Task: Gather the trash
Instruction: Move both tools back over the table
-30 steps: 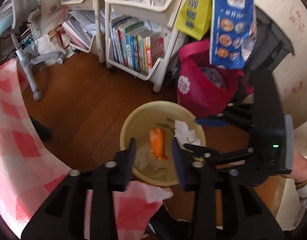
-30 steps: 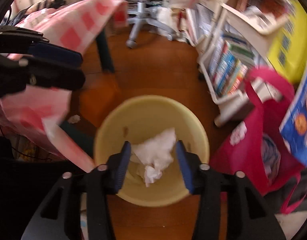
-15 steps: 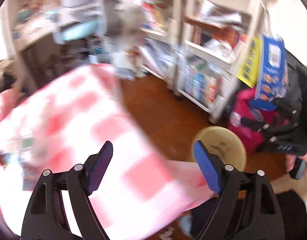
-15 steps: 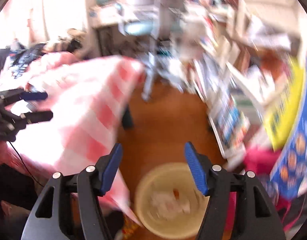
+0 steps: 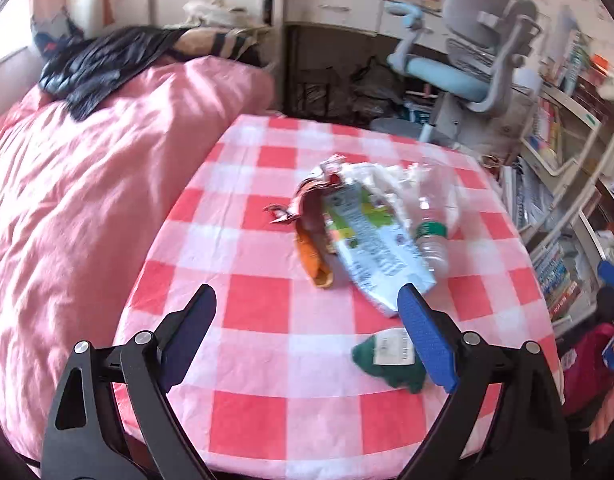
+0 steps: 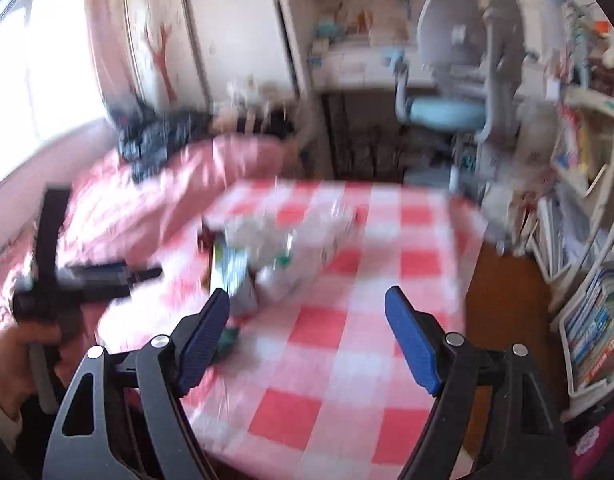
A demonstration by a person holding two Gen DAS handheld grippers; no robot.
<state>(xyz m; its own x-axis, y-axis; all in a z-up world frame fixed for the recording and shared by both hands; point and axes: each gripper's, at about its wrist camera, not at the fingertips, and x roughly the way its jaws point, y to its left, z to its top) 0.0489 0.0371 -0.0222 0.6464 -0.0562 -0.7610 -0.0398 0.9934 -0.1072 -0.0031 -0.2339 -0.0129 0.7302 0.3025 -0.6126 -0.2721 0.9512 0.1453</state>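
Observation:
On the red-and-white checked table [image 5: 259, 312] lies a pile of trash: an orange-brown wrapper [image 5: 313, 240], a white and green packet [image 5: 371, 248], a clear plastic bottle with a green cap [image 5: 431, 240], crumpled white plastic [image 5: 391, 176] and a dark green wrapper [image 5: 387, 360]. My left gripper [image 5: 307, 336] is open and empty, above the table's near part, its right finger beside the green wrapper. My right gripper [image 6: 307, 332] is open and empty over the table; the trash pile [image 6: 263, 256] shows blurred beyond its left finger.
A bed with a pink duvet [image 5: 87, 184] lies left of the table. A grey and blue desk chair [image 5: 467, 68] and desk stand behind it. Book-filled shelves [image 5: 563, 216] stand at the right. The left gripper's body [image 6: 59, 276] shows at the left of the right wrist view.
Both grippers have swung up from the yellow bin on the floor to the table. Both opened wide; the tissue held by the right gripper stayed in the bin.

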